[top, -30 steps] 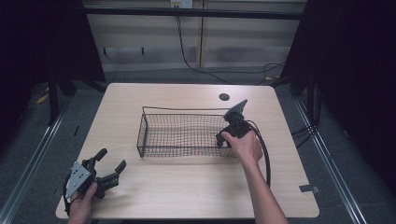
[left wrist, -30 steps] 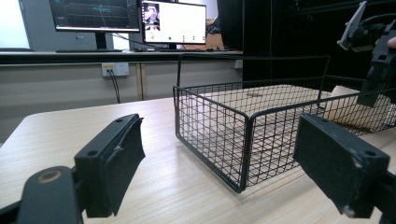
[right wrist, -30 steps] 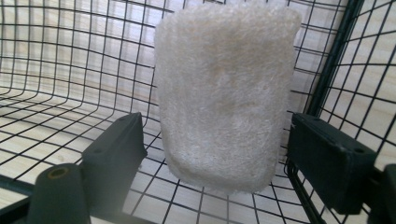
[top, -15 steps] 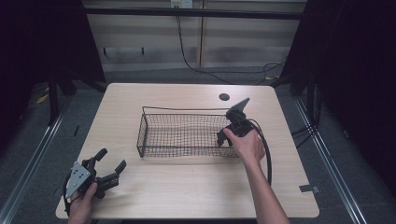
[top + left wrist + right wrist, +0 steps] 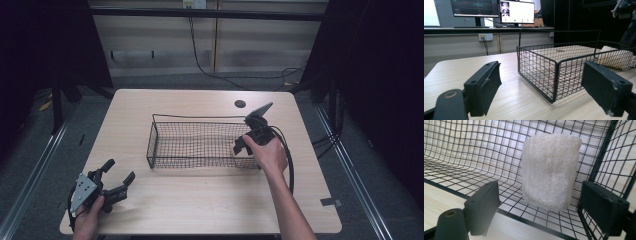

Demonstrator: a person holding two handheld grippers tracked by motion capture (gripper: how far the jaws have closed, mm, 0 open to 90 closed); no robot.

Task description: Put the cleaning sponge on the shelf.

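A black wire basket [image 5: 200,119] stands in the middle of the table. A white folded towel [image 5: 549,170] lies inside its right end, against the mesh wall; it is also seen through the mesh in the left gripper view [image 5: 616,57]. My right gripper [image 5: 241,146] reaches into that end of the basket [image 5: 461,150]. Its jaws have just been opening and then closing back a little, and they stand wide apart [image 5: 541,190], with the towel just beyond them, touching neither pad. My left gripper [image 5: 120,170] rests near the front left corner of the table, open and holding nothing [image 5: 542,71].
The table's front edge [image 5: 200,233] is close to my left hand. A small dark round hole [image 5: 240,104] is in the tabletop behind the basket. Monitors [image 5: 499,11] and a wall socket [image 5: 485,37] stand beyond the far edge. A cable [image 5: 290,165] trails from my right gripper.
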